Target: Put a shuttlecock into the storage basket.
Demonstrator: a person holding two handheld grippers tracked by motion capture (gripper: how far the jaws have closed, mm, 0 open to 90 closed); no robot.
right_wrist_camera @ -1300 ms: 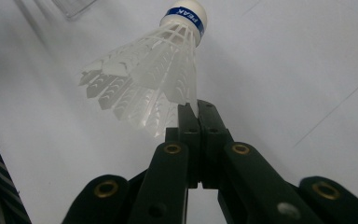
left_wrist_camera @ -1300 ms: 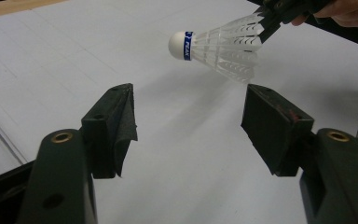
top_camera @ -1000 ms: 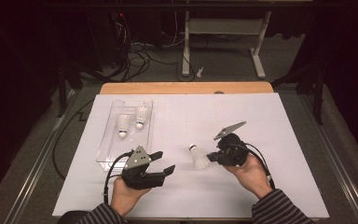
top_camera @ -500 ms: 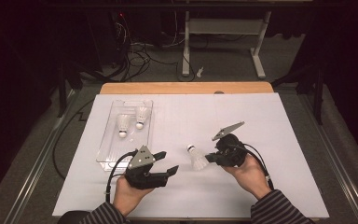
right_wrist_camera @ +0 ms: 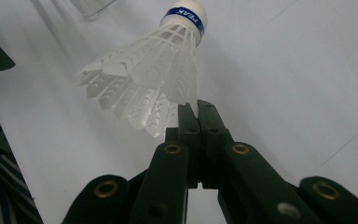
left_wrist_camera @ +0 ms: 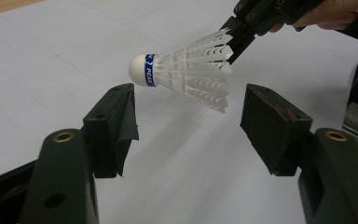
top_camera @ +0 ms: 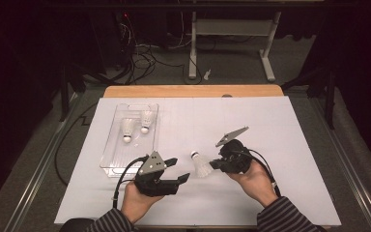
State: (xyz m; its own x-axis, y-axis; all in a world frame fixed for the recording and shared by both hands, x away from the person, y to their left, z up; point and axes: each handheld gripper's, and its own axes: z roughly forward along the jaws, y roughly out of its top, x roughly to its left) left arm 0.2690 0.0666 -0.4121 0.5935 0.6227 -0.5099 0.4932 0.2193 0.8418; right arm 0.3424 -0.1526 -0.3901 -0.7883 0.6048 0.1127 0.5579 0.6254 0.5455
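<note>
Little changed since a second ago, shuttlecock [top_camera: 201, 164] slightly nearer the left hand-held gripper [top_camera: 173, 171], whose jaws gape wide below it, clear tray [top_camera: 121, 162] with two shuttlecocks toward the desk's [top_camera: 270, 121] left edge, right hand-held gripper [top_camera: 214, 165] pinching the feather skirt, above the desk's front middle.

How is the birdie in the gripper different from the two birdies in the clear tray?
The held shuttlecock is pinched by its feather rim in the right gripper, above the white sheet. The two shuttlecocks in the clear tray lie loose, apart from both grippers. The left gripper is open. All three shuttlecocks are white.
</note>
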